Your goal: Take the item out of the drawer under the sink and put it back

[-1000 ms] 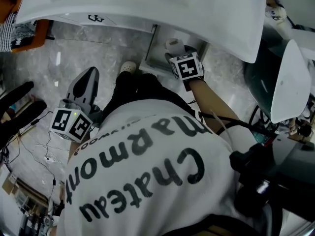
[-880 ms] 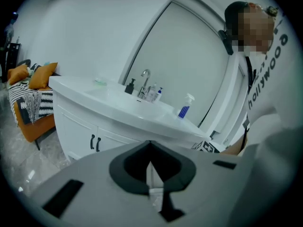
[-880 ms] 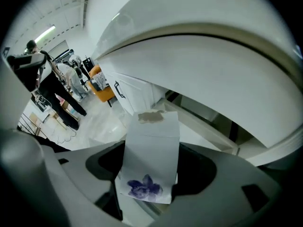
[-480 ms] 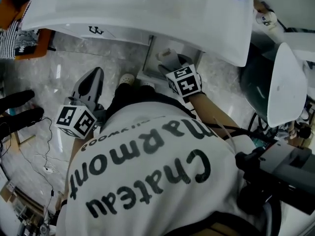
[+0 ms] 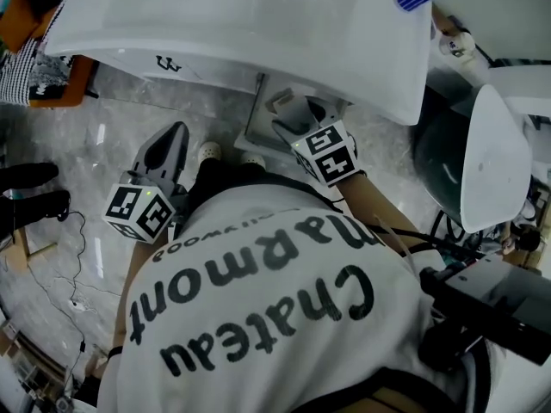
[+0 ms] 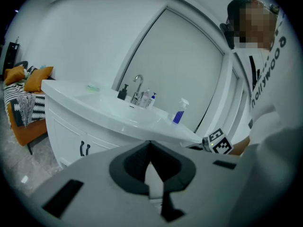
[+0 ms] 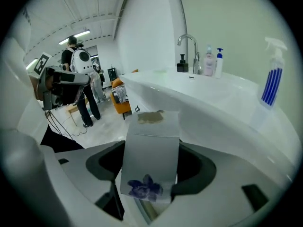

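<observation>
My right gripper (image 7: 150, 174) is shut on a white box (image 7: 151, 160) with a blue flower print and a taped top, held upright between the jaws. In the head view the right gripper (image 5: 297, 120) holds this box (image 5: 293, 108) just below the front edge of the white sink (image 5: 258, 24), by the drawer opening (image 5: 258, 119), which is mostly hidden. My left gripper (image 5: 168, 140) hangs over the marble floor to the left, away from the cabinet. In its own view the left gripper (image 6: 150, 148) has its jaws together with nothing between them.
A blue-striped spray bottle (image 7: 271, 86), soap bottles and a faucet (image 7: 189, 44) stand on the sink top. The cabinet doors (image 6: 84, 148) are closed. A white lid over a dark tub (image 5: 491, 153) stands at the right. Another person (image 7: 78, 79) stands farther back; an orange sofa (image 6: 28, 103) sits at left.
The right gripper has drawn back from under the sink toward me with the box in it. The left gripper has shifted only slightly.
</observation>
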Demonstrator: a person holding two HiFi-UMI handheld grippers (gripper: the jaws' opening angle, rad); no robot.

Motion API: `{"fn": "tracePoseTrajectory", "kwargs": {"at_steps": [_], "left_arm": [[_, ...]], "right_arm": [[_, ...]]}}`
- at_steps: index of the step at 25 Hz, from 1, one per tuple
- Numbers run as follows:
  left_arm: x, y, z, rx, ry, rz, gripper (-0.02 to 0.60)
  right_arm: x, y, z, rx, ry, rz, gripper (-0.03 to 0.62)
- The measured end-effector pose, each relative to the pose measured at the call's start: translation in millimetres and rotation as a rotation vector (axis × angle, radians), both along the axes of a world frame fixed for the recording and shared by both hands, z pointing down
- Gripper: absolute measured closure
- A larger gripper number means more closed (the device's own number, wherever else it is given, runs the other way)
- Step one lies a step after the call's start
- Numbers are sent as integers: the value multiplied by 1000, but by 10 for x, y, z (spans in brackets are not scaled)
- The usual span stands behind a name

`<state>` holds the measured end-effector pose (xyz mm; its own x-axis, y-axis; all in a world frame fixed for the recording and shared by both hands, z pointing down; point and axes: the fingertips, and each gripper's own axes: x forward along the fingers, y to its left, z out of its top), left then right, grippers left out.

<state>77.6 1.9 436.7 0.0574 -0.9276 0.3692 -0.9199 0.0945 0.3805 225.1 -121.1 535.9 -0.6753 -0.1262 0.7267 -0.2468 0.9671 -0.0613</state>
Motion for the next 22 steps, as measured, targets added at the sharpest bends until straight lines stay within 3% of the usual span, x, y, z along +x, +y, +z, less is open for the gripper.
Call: {"fn": "tracePoseTrajectory", "kwargs": {"at_steps": [17,22], "left_arm": [[-86,31,30,22,-9,-25,574],[-497,325,-36,19,10,-35,574]], "right_arm": [[-74,-127,-301,41,-79,9,267],[-427,114,-482,29,-97,15,267]]}}
